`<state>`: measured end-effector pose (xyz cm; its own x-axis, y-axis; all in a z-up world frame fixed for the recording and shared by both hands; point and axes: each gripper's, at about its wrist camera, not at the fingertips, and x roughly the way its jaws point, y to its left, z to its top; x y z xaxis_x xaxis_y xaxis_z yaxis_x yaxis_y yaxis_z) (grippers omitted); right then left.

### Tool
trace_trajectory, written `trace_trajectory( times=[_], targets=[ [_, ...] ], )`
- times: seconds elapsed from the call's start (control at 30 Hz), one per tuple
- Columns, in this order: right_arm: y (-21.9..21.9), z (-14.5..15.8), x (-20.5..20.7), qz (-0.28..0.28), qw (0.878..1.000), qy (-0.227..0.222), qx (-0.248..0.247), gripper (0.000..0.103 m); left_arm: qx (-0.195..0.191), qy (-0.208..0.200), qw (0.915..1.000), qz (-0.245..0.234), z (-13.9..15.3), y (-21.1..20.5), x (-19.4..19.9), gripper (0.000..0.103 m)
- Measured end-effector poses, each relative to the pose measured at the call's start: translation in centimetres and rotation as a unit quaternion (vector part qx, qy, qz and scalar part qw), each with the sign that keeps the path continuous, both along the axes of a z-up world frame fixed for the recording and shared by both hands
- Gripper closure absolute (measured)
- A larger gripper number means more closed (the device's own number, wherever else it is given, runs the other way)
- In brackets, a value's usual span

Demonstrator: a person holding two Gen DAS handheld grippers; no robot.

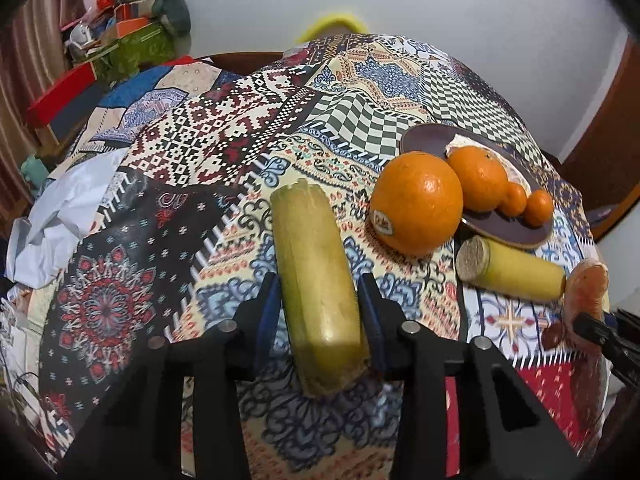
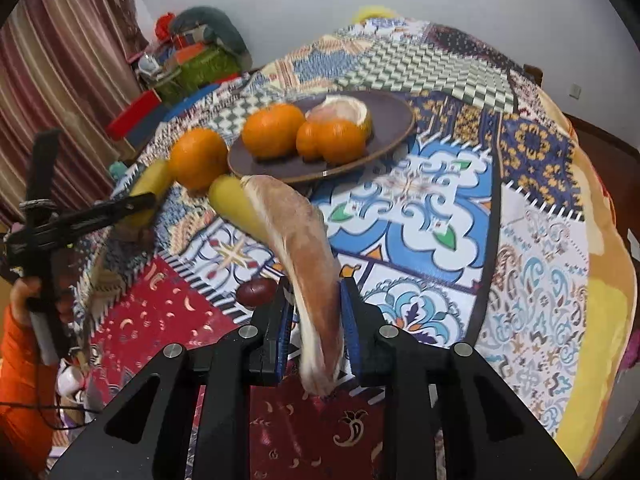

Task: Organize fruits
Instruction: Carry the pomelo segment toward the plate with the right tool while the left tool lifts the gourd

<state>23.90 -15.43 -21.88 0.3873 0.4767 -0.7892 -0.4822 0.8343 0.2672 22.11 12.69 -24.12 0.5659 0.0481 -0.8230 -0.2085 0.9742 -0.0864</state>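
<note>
Brown plate (image 2: 396, 120) holds three oranges (image 2: 273, 131) and peeled pomelo (image 2: 340, 110); left gripper (image 1: 320, 320) clamps sugarcane (image 1: 316, 280); right gripper (image 2: 316, 312) clamps pomelo wedge (image 2: 304, 248).

Pale wall (image 1: 460, 4), striped curtain (image 2: 60, 60) at left, cluttered shelf (image 1: 132, 32), possibly boxes.

Tablecloth (image 1: 224, 140): patchwork of checks, mandalas, florals. Plate (image 2: 392, 120): dark purple-brown. Oranges (image 1: 416, 204): bright orange. Cane pieces (image 1: 320, 280): yellow-green. Pomelo segment (image 2: 304, 240): pale pink. Gripper pads (image 2: 352, 320): blue.

Hidden / cut-off bits
Dark purple round plate (image 1: 424, 142): near rim behind oranges. Peeled pale pomelo piece (image 1: 460, 143) mostly hidden, left wrist view.
</note>
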Motion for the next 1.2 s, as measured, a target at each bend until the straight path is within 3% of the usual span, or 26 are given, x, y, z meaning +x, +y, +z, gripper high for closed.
trace_trajectory(
  times=[0.4,0.8,1.2],
  targets=[
    [0.9,-0.1,0.8,0.01,0.999,-0.009,-0.03,0.078,-0.024,-0.003,0.9994,-0.025,0.1,-0.1,-4.8,0.066],
    [1.1,-0.1,1.1,0.012,0.999,-0.014,-0.028,0.079,-0.015,0.026,0.9988,-0.039,-0.7,0.0,-1.7,0.066],
    [-0.1,1.6,0.3,-0.005,0.999,-0.036,-0.014,0.081,-0.008,0.008,0.9995,-0.031,0.8,-0.5,-2.1,0.066]
  ],
)
